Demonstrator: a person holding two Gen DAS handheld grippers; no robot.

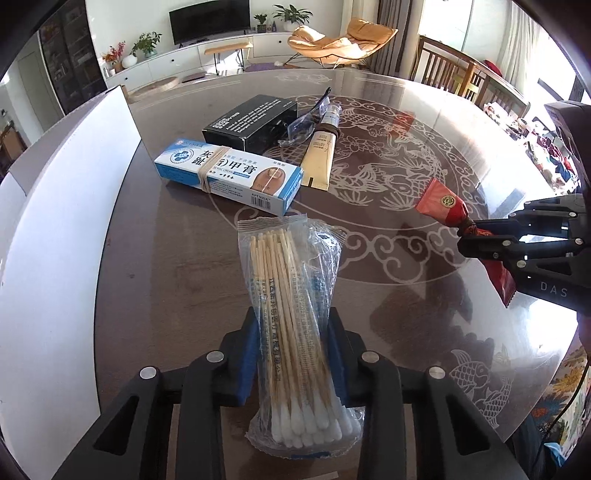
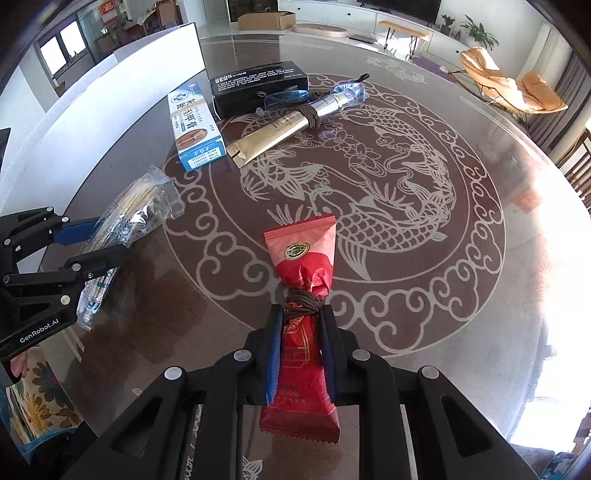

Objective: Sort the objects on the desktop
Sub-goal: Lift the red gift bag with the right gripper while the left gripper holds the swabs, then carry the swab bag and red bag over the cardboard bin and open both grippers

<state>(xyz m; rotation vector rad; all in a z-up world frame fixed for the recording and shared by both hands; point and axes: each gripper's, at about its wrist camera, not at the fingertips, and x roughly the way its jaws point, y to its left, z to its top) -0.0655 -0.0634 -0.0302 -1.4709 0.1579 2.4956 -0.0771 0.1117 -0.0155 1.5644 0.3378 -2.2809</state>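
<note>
Looking down the left gripper, it's clamped mid-length on a light, crinkly swab pack, held level just above the table; probably slippery. Right view: right gripper pinches a soft red packet just below its string tie, hovering low too.

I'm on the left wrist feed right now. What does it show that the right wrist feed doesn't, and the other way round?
Only the left wrist view shows the cotton swab pack's white tips and the left gripper shut on its middle. Only the right wrist view shows the red sachet's lower end and cord tie, clamped in the right gripper, plus a cardboard box on the floor. Both show the blue cream box, black box, gold tube and safety glasses on the glass table.
</note>
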